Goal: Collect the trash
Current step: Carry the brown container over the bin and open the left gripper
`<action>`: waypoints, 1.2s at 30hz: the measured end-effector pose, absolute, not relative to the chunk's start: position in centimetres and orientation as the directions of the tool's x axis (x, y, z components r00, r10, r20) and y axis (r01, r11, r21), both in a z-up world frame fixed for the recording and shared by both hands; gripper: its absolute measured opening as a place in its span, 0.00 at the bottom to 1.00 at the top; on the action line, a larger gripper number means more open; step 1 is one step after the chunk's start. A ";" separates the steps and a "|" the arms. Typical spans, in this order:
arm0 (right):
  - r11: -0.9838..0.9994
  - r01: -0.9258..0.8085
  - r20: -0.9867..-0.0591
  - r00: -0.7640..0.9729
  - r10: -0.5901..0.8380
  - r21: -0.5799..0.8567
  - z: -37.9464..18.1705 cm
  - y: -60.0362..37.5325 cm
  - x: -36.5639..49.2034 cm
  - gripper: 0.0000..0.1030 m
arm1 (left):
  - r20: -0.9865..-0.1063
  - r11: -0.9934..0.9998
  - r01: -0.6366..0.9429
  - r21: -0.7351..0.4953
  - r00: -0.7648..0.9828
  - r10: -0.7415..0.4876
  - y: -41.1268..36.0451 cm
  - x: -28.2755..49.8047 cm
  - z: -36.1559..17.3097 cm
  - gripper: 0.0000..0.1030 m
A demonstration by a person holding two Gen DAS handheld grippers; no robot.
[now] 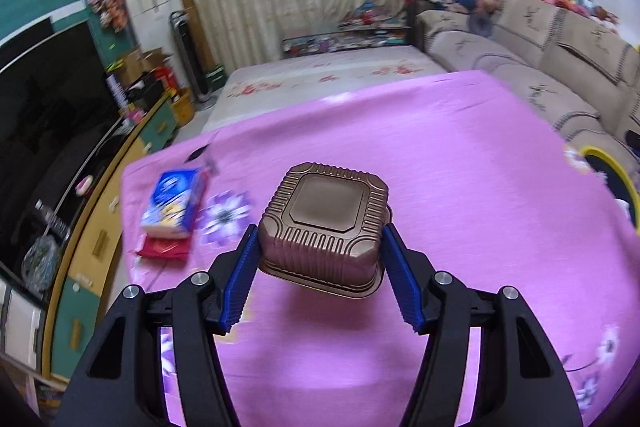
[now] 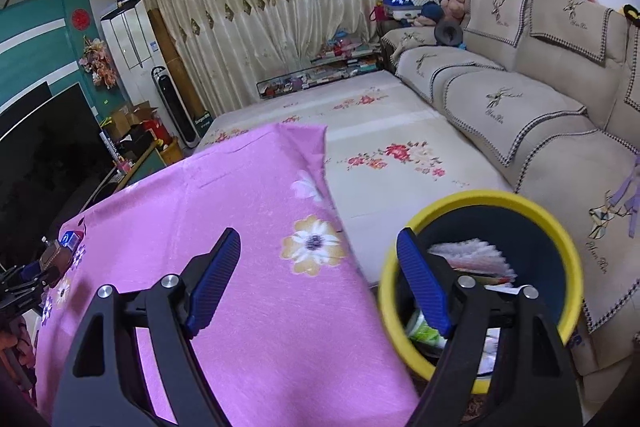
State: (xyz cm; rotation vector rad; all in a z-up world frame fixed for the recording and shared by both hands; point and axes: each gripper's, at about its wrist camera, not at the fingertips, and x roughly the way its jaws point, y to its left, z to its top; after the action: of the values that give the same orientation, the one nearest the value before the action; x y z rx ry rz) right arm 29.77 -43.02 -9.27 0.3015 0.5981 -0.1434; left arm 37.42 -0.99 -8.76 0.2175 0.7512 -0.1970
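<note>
Nearest the camera, the left gripper has its blue pads pressed against two opposite side walls of a brown plastic tray, which sits upside down between them and appears lifted clear of the pink flowered tablecloth, with a shadow beneath it. It looks light and thin-walled, probably the moulded insert from a food box, so it should flex under a hard squeeze; the ribbed walls give the pads some bite, and the flared rim at the bottom ought to stop it slipping downward (a grip on the walls seems the sensible place). Its flat square base faces up, with chamfered corners and a metallic bronze sheen. Farther off on the cloth lie a blue packet resting on a red one. The right gripper holds nothing, its jaws spread wide over the cloth's edge and the yellow-rimmed bin, which already holds paper and wrappers.
</note>
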 end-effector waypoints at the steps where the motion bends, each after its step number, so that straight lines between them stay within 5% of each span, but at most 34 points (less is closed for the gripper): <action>1: 0.946 0.226 -0.572 0.819 -0.054 0.234 -9.1 -43.5 29.2 0.74 | -0.689 0.952 0.281 0.120 0.714 -0.124 -2.6 36.8 -8.3 0.59; 18: 0.851 0.490 -0.573 0.758 -0.311 0.187 -8.9 -56.6 15.6 0.74 | -0.712 0.682 0.731 0.020 0.489 -0.503 -32.1 30.3 -7.0 0.59; 27: 0.798 0.561 -0.578 0.734 -0.357 0.219 -10.0 -61.6 11.2 0.74 | -0.766 0.588 0.806 0.069 0.421 -0.486 -47.3 29.9 -9.8 0.60; 34: 0.780 0.579 -0.582 0.728 -0.362 0.238 -10.4 -63.2 9.8 0.74 | -0.809 0.605 0.792 0.081 0.407 -0.424 -52.1 32.5 -13.7 0.61; 36: 0.780 0.578 -0.585 0.728 -0.358 0.242 -10.5 -63.3 9.9 0.74 | -0.816 0.612 0.787 0.077 0.403 -0.416 -52.7 33.0 -14.6 0.73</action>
State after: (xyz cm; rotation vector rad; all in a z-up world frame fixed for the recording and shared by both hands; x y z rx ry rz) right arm 9.88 -63.34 -10.54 0.4312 0.5434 -0.5331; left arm 33.00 -52.74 -14.60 0.4995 0.8537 -0.8008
